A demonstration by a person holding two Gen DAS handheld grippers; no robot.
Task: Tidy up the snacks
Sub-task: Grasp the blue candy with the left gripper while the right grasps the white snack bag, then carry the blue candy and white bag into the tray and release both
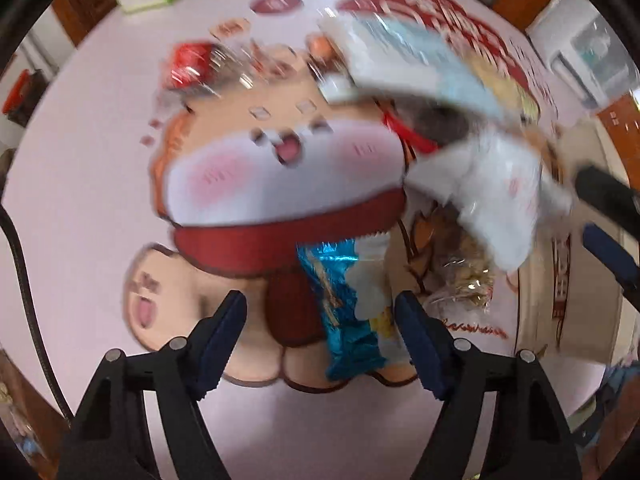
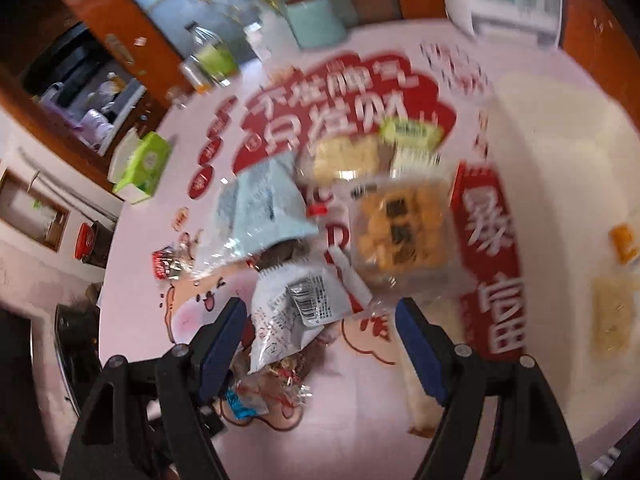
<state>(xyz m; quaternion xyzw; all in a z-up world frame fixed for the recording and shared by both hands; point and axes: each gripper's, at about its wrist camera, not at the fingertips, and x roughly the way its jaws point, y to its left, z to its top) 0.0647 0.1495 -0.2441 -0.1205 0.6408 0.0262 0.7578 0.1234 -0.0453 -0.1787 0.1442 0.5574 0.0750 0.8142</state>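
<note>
Above the snack pile, both grippers' fingers [image 1: 224, 328] [image 2: 420, 344] gape wide, holding nothing, blue packet [image 1: 348, 312] between the left pair.

Green tissue box [image 2: 142, 168], mint canister [image 2: 316, 20] & bottle [image 2: 210, 58] at cartoon tablecloth [image 1: 100, 200] edge.

A glossy foil packet [image 1: 346, 312], blue and crinkled, is catching light on a smooth printed tablecloth [image 1: 100, 200] with a matt pink finish. Clear, shiny film is wrapping the cracker pack [image 2: 400, 228], while a white plastic pouch [image 2: 296, 312] is showing creased, reflective skin. The left gripper [image 1: 320, 336] and right gripper [image 2: 320, 344] are showing matt black plastic frames, small metal pins and dull blue ribbed pads [image 2: 420, 348]. A cardboard tissue box [image 2: 142, 168] is looking matt green.
</note>
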